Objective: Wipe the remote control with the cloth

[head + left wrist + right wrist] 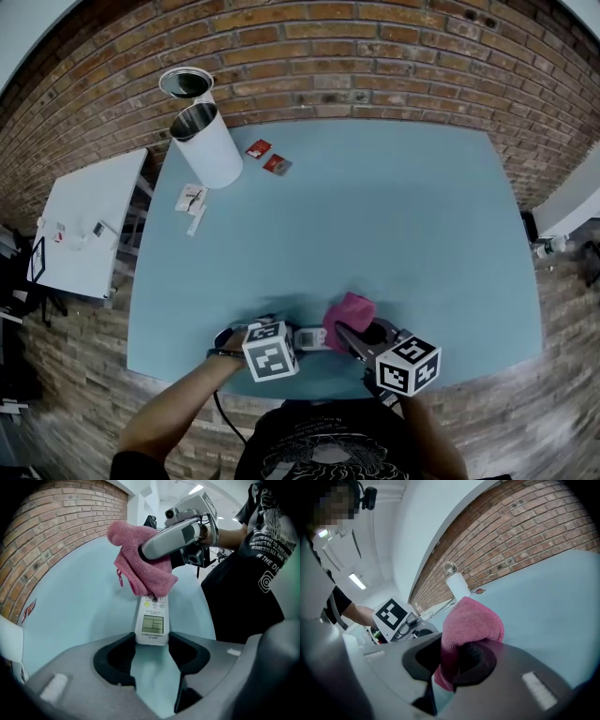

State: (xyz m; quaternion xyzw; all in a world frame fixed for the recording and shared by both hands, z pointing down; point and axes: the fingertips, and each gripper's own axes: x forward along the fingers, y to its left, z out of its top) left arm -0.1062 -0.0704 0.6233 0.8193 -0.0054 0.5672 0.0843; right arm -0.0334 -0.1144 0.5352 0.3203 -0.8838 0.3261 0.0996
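A white remote control [152,620] with a small screen lies on the light blue table [375,216] near its front edge. My left gripper [152,641] points steeply down and is shut on the remote's near end, one jaw against each side. A pink cloth [140,569] is bunched over the remote's far end. My right gripper [454,660] is shut on that cloth [471,620] and comes in from the right. In the head view the cloth [349,314] sits just right of the remote [309,337], between the two marker cubes.
A white cylindrical container [206,141] and a second can [186,82] stand at the table's far left. Red packets [267,157] and small white items [192,202] lie near them. A white side table [89,220] stands to the left, and a brick wall runs behind.
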